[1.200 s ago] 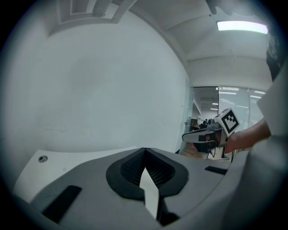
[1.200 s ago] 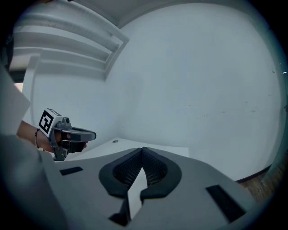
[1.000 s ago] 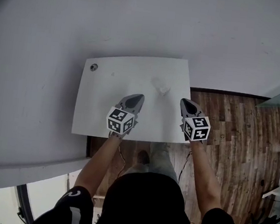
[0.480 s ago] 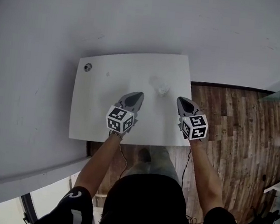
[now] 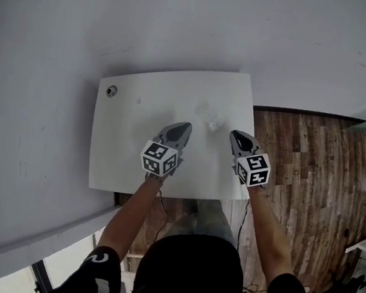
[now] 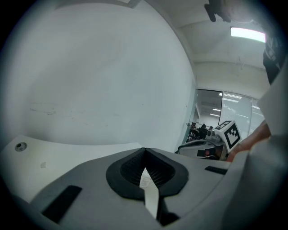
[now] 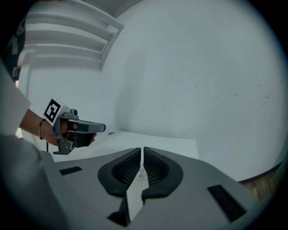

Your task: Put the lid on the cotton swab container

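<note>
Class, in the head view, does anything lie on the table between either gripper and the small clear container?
Nothing visible does: only bare table separates the left gripper and the right gripper from the container.

That pale little thing (image 5: 216,123) mid-frame on the bench (image 5: 122,162) is too tiny and washed-out to identify, honestly.

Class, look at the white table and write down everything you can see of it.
The table is white, smooth, rectangular with rounded corners, its far edge at a pale wall, wood floor to its right. A small round dark fitting sits by its far left corner; a small pale see-through item lies right of middle. The left gripper and right gripper hang above its near half.
</note>
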